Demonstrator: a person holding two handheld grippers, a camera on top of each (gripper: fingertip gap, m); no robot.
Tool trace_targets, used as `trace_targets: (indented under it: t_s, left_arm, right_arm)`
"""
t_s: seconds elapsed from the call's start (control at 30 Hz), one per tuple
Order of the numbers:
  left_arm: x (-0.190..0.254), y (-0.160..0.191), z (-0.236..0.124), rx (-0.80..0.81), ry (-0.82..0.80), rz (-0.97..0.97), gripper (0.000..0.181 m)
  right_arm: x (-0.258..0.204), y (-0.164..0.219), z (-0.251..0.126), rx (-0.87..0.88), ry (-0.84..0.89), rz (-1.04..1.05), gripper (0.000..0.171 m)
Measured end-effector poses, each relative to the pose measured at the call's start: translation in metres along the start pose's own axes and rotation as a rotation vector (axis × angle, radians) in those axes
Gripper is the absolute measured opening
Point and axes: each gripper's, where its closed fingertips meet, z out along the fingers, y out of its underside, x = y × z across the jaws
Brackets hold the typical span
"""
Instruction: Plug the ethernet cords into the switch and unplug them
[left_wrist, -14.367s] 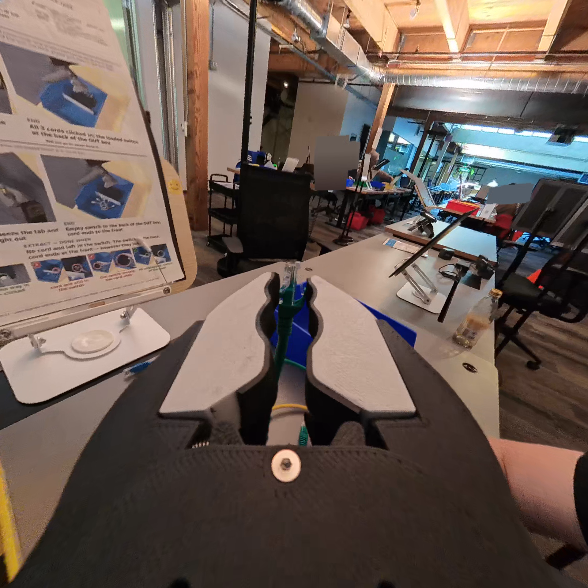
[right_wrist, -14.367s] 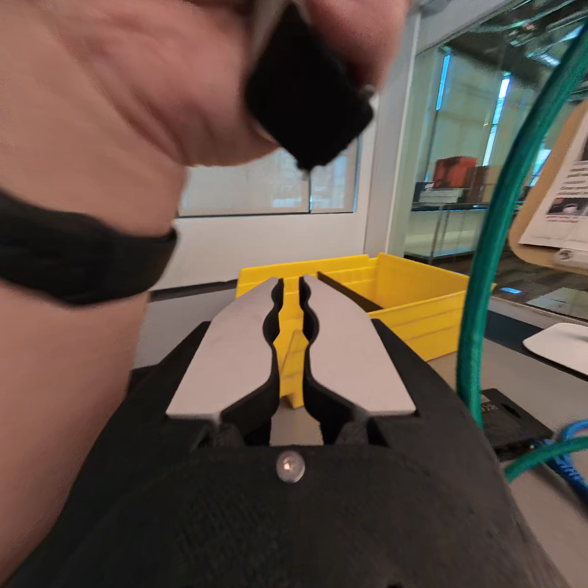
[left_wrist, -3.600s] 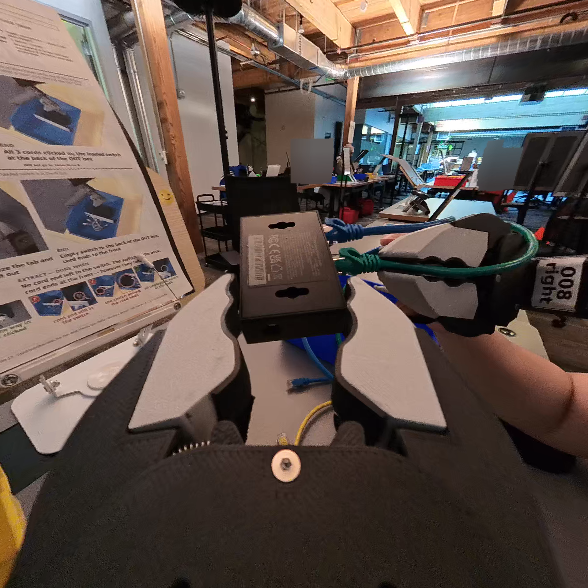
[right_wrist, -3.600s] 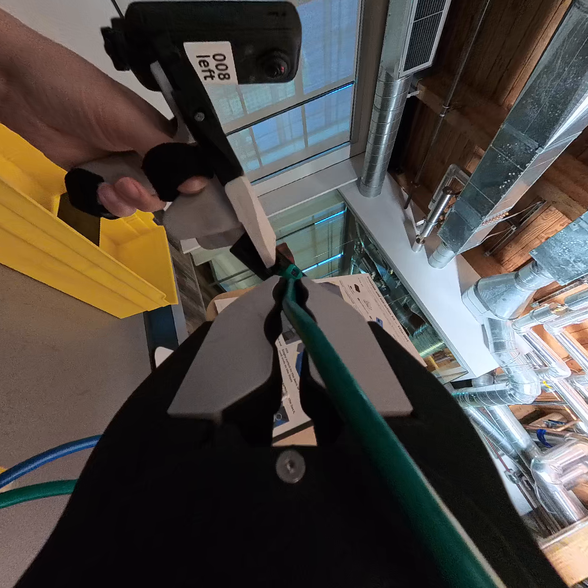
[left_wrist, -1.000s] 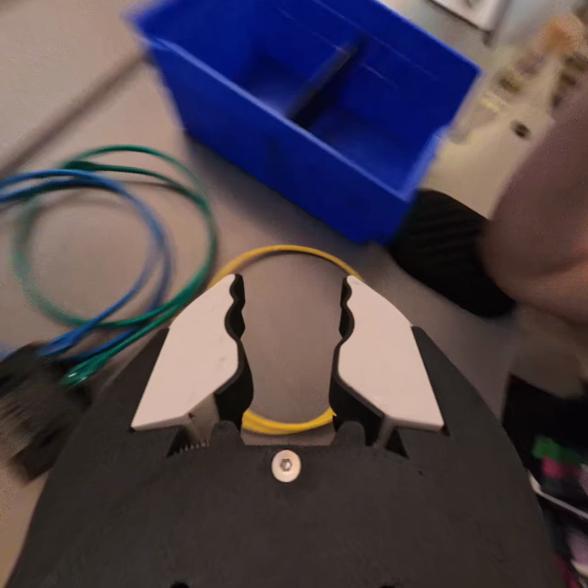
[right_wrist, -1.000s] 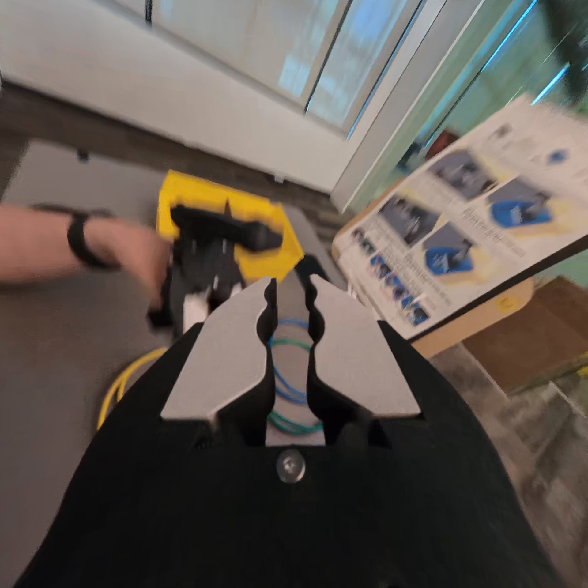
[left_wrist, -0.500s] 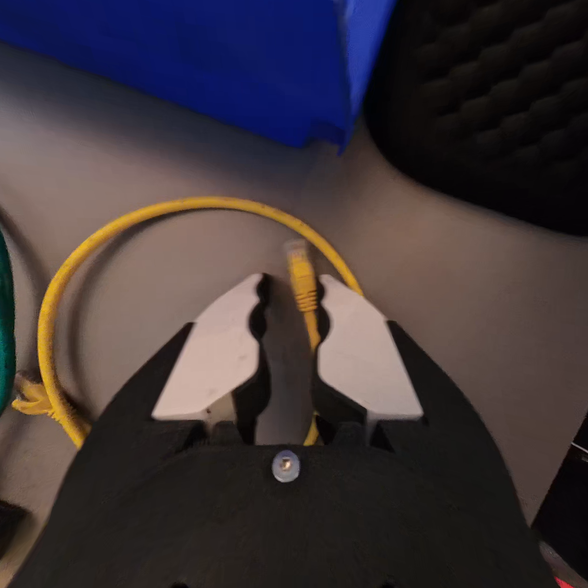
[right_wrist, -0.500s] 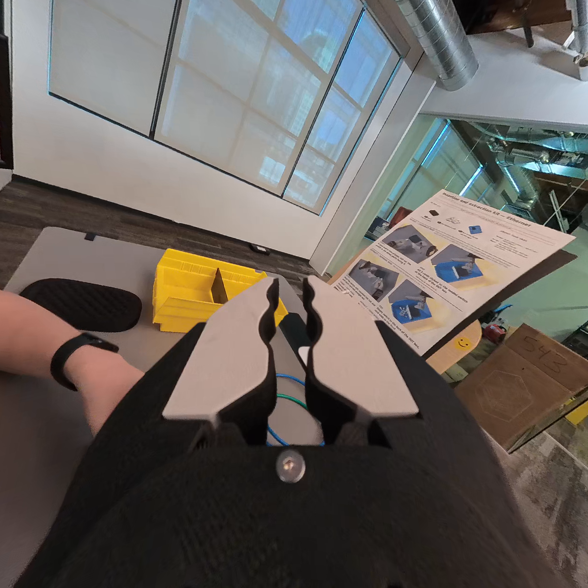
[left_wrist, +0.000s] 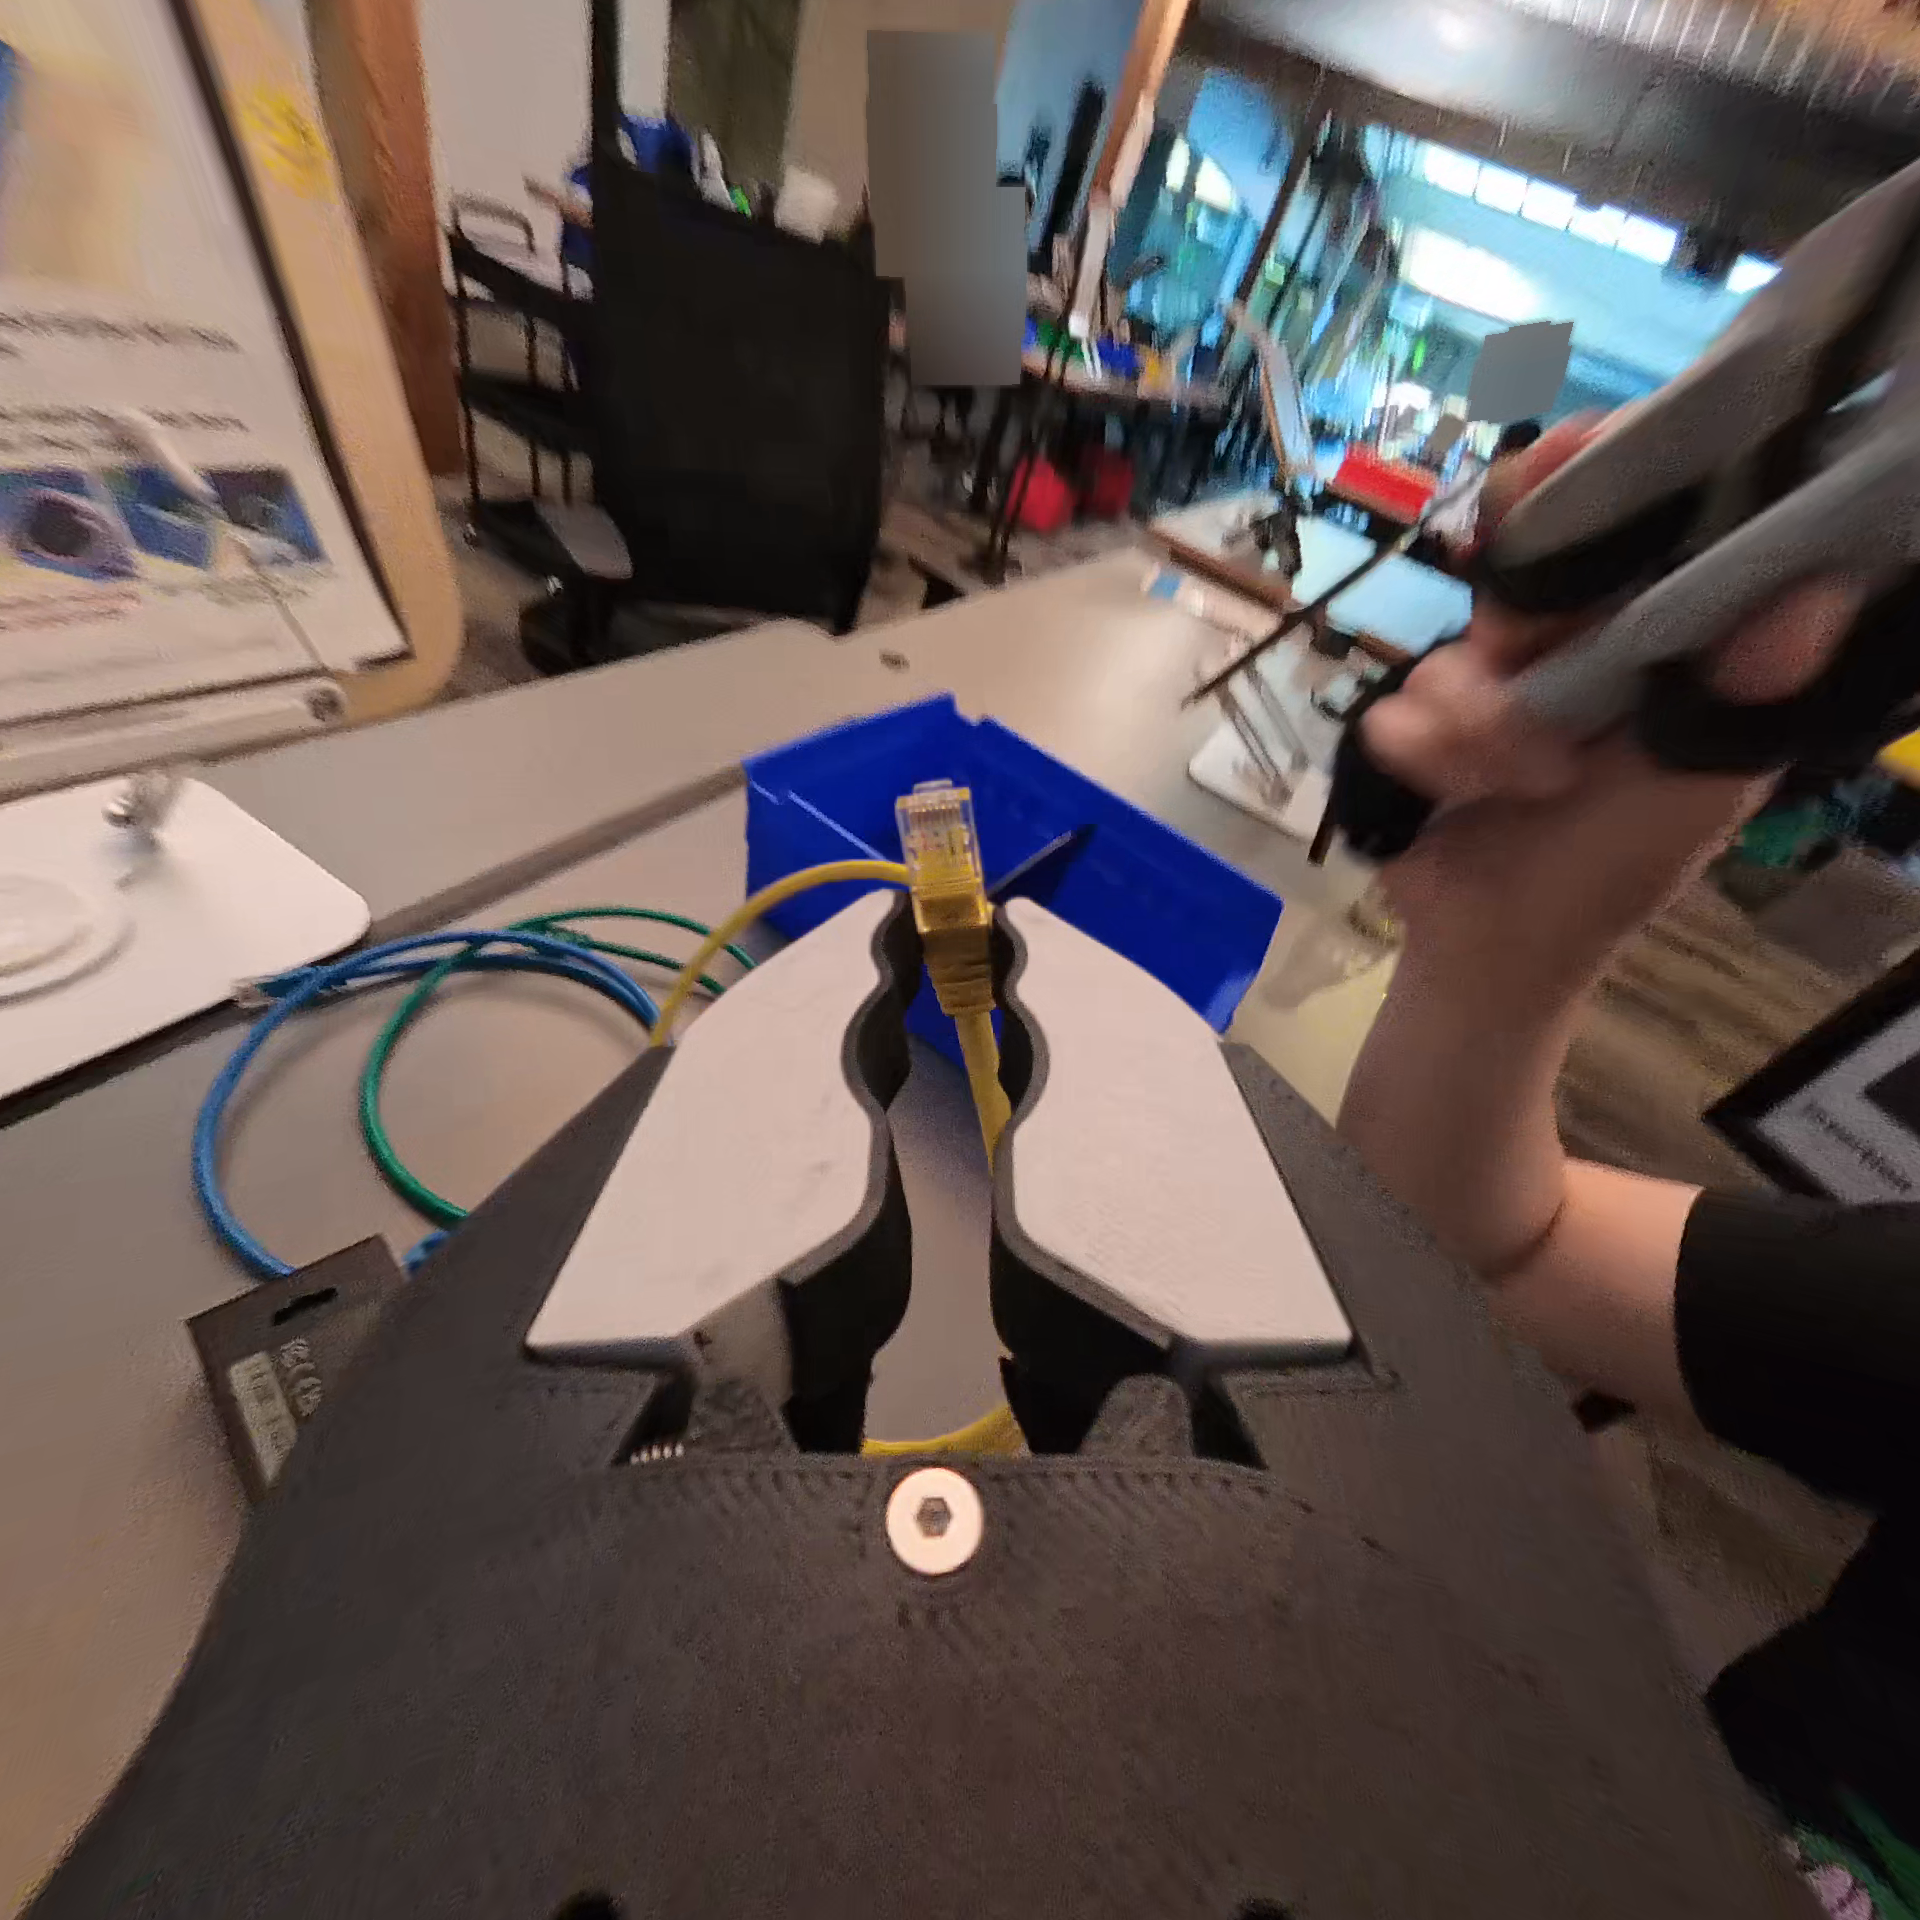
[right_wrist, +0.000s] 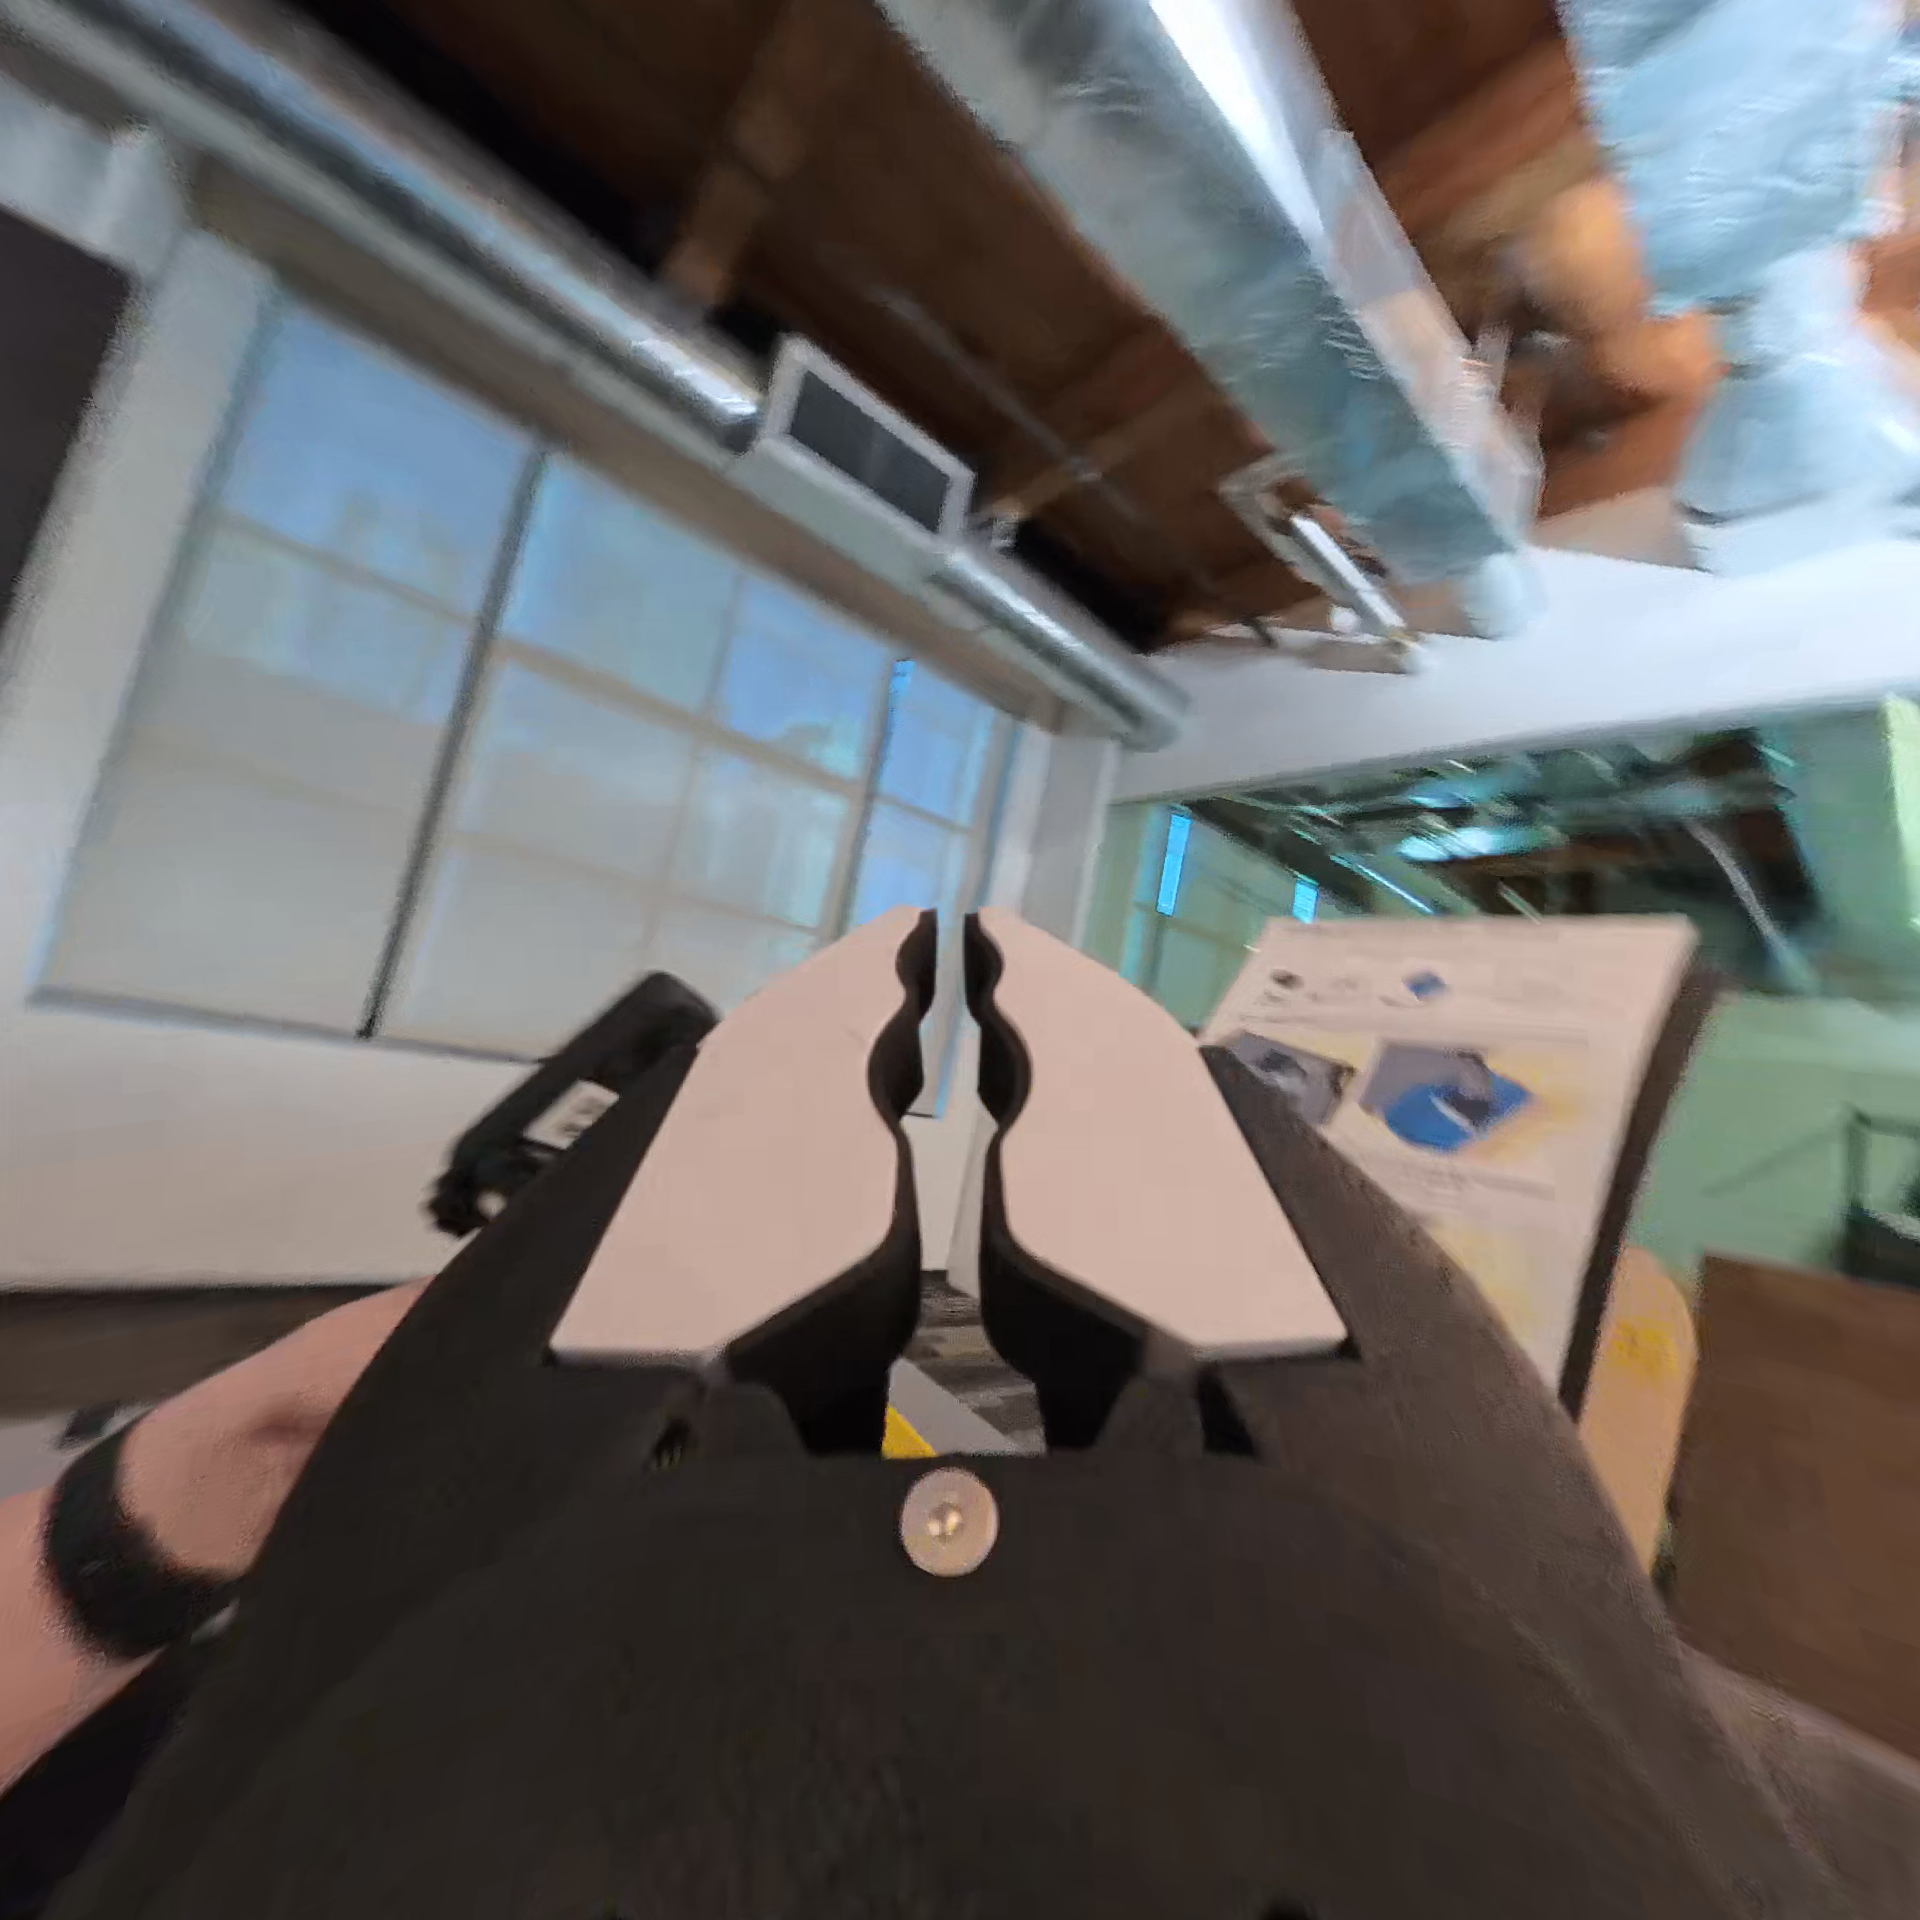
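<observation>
At frame centre, the yellow cord is clamped in the left gripper, plug upward. The right gripper is seen nearly closed, empty. The switch lies lower left on the counter.

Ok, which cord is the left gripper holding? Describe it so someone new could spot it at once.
Start at the blue bin on the grey table. In front of it the left gripper is shut on the yellow cord, its clear plug pointing up above the fingertips. The blue cord and green cord lie coiled on the table to the left; only the yellow one is lifted.
</observation>
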Motion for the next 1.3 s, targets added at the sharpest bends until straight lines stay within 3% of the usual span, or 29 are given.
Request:
trace_targets:
  t_s: [0.07, 0.17, 0.4, 0.5, 0.57, 0.63, 0.87, 0.93, 1.07, 1.17, 1.3]
  left_arm:
    - [-0.006, -0.011, -0.015, 0.051, 0.003, -0.023, 0.012]
    - [-0.018, -0.016, -0.024, 0.074, -0.067, 0.001, 0.011]
    - [-0.033, -0.028, -0.035, 0.134, -0.152, 0.035, 0.011]
    - [-0.034, -0.029, -0.037, 0.14, -0.168, 0.048, 0.011]
    - [-0.03, -0.03, -0.035, 0.14, -0.157, 0.051, 0.011]
    - [-0.022, -0.028, -0.029, 0.135, -0.138, 0.059, 0.012]
    - [0.007, -0.031, -0.007, 0.22, -0.112, 0.086, 0.011]
    - [0.02, -0.032, -0.005, 0.246, -0.051, 0.07, 0.011]
    - [0.045, -0.031, -0.001, 0.248, 0.136, -0.017, 0.011]
    - [0.056, -0.035, -0.004, 0.275, 0.257, -0.068, 0.011]
    - [0.059, -0.038, -0.008, 0.29, 0.295, -0.069, 0.011]
  right_arm:
    - [0.01, 0.04, 0.007, -0.054, 0.098, 0.076, 0.008]
    - [-0.017, 0.102, 0.021, -0.242, -0.022, 0.269, 0.012]
    - [-0.099, 0.148, 0.025, -0.322, -0.126, 0.5, 0.007]
    - [-0.131, 0.19, 0.019, -0.473, -0.133, 0.683, 0.007]
    - [-0.148, 0.233, 0.01, -0.647, -0.13, 0.675, 0.009]
    - [-0.151, 0.254, 0.007, -0.654, -0.108, 0.698, 0.009]
    - [-0.064, 0.218, 0.01, -0.157, 0.108, 0.965, 0.027]
    - [-0.05, 0.184, 0.009, 0.046, 0.025, 0.944, 0.027]
    - [-0.06, 0.128, 0.009, 0.227, -0.226, 0.887, 0.031]
    - [-0.056, 0.112, 0.007, 0.245, -0.281, 0.883, 0.022]
    - [-0.057, 0.112, 0.012, 0.169, -0.31, 0.874, 0.014]
